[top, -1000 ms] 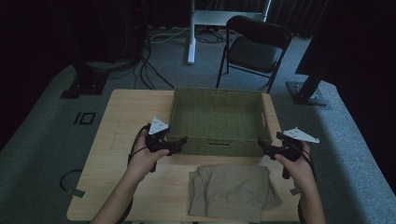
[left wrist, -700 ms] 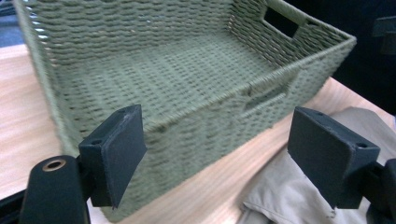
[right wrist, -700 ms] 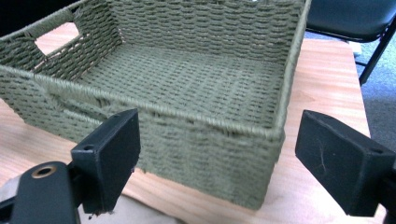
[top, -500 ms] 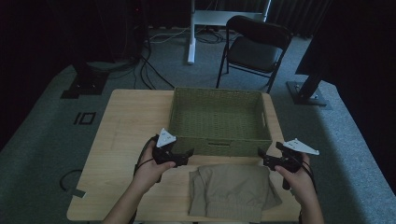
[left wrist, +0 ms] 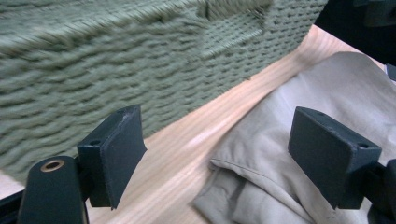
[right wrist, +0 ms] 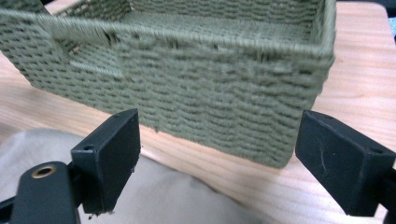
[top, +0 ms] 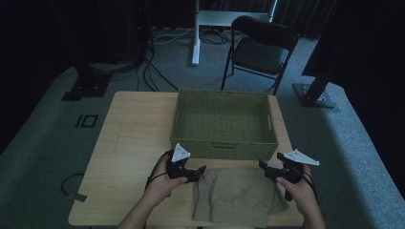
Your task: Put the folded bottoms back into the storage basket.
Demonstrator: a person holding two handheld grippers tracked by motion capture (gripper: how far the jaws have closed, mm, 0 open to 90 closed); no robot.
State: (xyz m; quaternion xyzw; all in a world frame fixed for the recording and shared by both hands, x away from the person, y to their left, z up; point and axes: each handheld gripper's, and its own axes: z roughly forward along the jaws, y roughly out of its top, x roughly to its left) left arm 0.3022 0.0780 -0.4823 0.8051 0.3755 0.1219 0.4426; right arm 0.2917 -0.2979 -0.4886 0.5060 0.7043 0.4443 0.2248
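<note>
Your left gripper point(top: 199, 172) sits at the top left corner of the folded beige garment point(top: 239, 196), jaws spread wide with nothing gripped; in the left gripper view the cloth's corner lies between them, toward 4 o'clock. Your right gripper point(top: 264, 168) hovers at the garment's top right corner, jaws also apart and empty. The garment lies on the wooden table point(top: 129, 143), at 6 o'clock from the green woven basket point(top: 222, 125).
</note>
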